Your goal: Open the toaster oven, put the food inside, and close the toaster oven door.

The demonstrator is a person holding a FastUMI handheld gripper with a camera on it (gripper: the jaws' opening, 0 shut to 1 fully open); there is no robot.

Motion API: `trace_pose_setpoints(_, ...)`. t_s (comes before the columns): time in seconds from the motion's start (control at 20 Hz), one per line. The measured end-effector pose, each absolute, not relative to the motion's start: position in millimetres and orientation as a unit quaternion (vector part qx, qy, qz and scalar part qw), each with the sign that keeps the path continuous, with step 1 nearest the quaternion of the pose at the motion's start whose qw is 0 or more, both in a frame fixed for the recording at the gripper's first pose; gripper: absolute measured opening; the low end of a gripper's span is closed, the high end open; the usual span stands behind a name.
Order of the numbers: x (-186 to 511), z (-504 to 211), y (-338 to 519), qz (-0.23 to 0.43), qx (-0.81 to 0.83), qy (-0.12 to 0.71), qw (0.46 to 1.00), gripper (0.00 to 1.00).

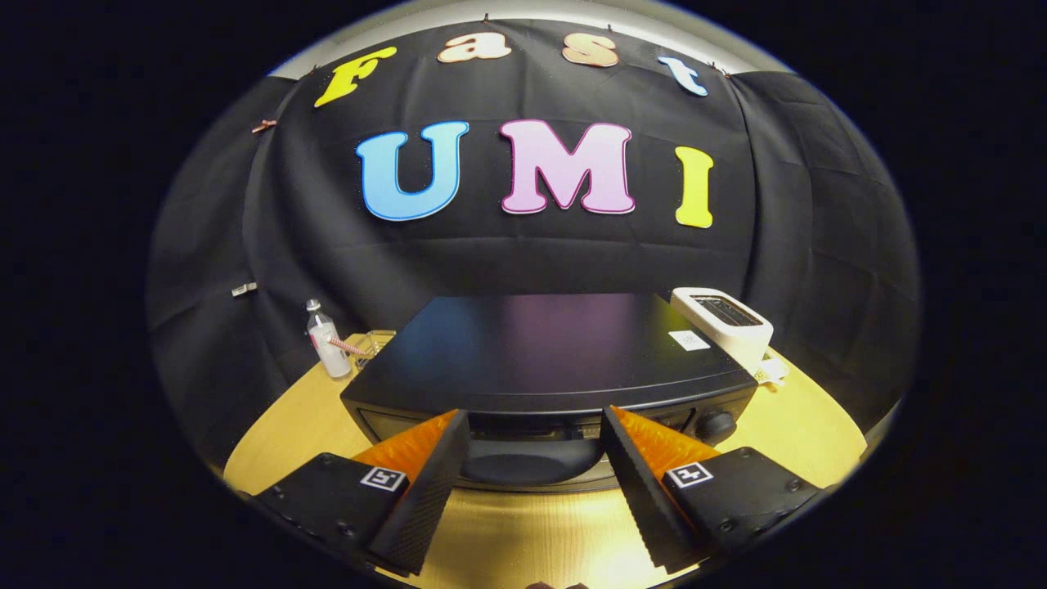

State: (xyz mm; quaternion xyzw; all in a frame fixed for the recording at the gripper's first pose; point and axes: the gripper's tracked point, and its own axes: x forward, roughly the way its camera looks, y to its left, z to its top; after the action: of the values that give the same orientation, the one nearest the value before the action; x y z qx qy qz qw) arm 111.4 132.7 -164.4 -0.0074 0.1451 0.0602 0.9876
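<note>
The black toaster oven (548,343) stands on the wooden table (793,425), and I look down on its glossy top from just in front. Its front face is steeply foreshortened, with a round knob (716,425) at its right end. My gripper (536,417) is open, its two black fingers with orange sides spread wide, tips close to the oven's front. Between the fingers, at the oven's front, sits a dark rounded shape (527,462). I cannot tell whether it is the door handle. Nothing is held between the fingers.
A white slot toaster (724,323) stands behind the oven's right rear corner. A small clear bottle (327,343) and a clear glass (372,343) stand at the oven's left rear. The round table's edge curves close on both sides.
</note>
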Motion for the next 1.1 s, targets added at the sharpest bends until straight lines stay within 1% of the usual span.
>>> trace_pose_setpoints(0.5, 102.1, -170.7, 135.2, 0.058, -0.01, 0.149, 0.987, 0.99)
trace_pose_setpoints(1.1, 39.5, -199.3, 129.2, 0.069, 0.002, 0.185, 0.98, 0.99)
